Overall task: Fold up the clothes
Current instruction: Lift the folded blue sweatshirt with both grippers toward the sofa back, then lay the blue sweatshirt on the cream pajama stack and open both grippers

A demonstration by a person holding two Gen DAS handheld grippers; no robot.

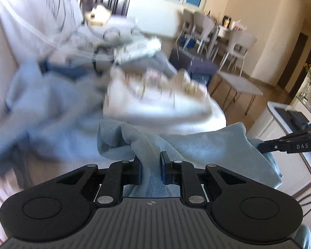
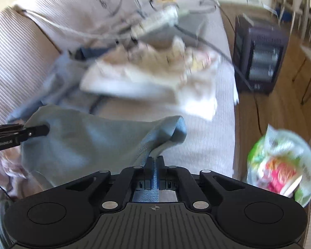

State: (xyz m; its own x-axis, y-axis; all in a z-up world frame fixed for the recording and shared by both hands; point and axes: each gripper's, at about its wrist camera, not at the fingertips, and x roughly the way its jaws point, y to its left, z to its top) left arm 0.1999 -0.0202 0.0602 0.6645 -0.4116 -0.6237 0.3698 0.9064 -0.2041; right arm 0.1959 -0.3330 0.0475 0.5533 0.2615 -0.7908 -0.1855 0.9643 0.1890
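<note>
A light blue garment (image 1: 207, 145) hangs stretched between my two grippers above a white sofa. My left gripper (image 1: 150, 161) is shut on one corner of it; the cloth runs between the jaws. My right gripper (image 2: 154, 161) is shut on the other corner (image 2: 167, 132). The right gripper shows in the left wrist view (image 1: 265, 146) at the garment's right edge. The left gripper shows in the right wrist view (image 2: 41, 130) at its left edge. A white patterned garment (image 2: 151, 76) and more blue cloth (image 1: 41, 95) lie blurred on the sofa behind.
The ribbed white sofa (image 2: 12, 62) has a printed cushion (image 2: 89, 6) at the back. A dark heater (image 2: 259, 56) stands on the wooden floor to the right. A bag of colourful rubbish (image 2: 280, 164) sits near my right gripper. A dining table and chairs (image 1: 217, 35) stand beyond.
</note>
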